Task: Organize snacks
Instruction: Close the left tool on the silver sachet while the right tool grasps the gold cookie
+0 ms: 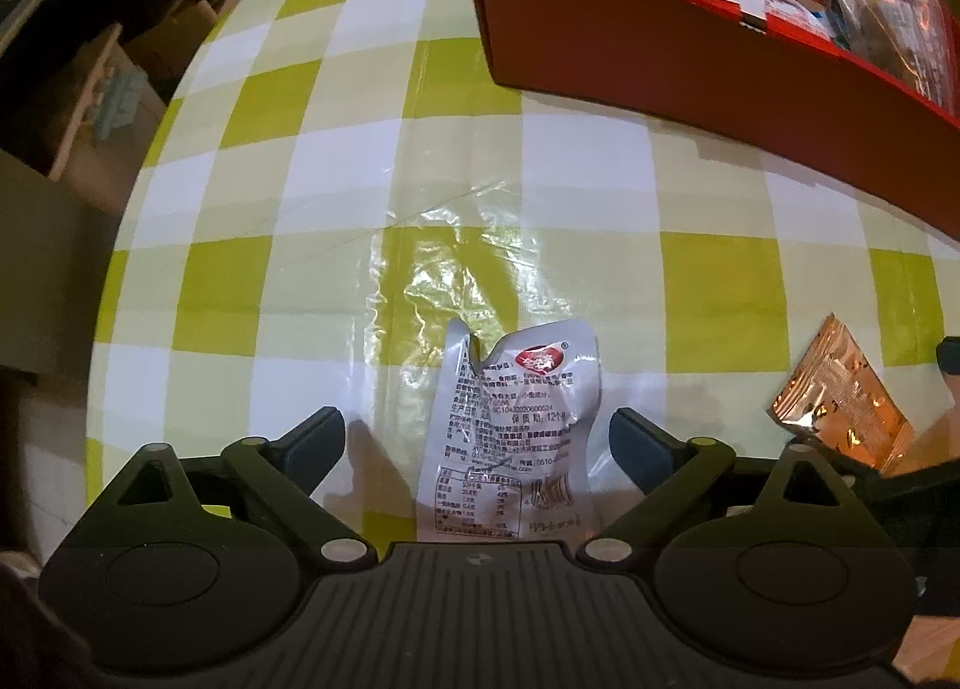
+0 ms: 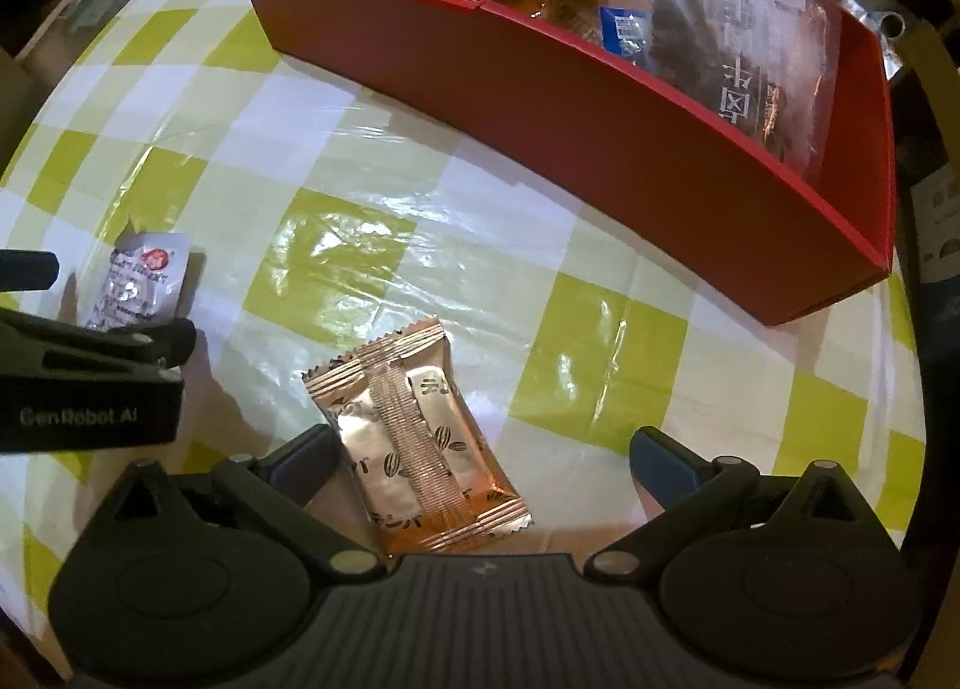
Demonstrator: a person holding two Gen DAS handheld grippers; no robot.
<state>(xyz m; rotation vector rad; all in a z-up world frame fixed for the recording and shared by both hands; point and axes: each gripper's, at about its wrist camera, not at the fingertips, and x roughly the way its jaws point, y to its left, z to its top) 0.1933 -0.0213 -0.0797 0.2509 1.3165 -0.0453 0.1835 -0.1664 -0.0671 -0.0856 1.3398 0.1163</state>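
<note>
Left gripper (image 1: 477,437) spread wide, straddling a white packet (image 1: 510,437) lying flat on the checkered tablecloth (image 1: 300,197), fingers clear of it. Right gripper (image 2: 480,458) spread wide too, around a copper packet (image 2: 414,431), left finger just beside its edge. Beyond, red box (image 2: 600,107) crammed with snack bags.

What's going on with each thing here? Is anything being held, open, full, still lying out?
Left gripper: jaws open, either side of the white packet, not gripping.
Right gripper: jaws open around the copper packet, not gripping.
White packet: sealed, crumpled, flat on the tablecloth.
Copper packet: sealed, flat on the tablecloth.
Red box: open-topped, already holding several snack bags.
Checked tablecloth: wrinkled, glossy.
</note>
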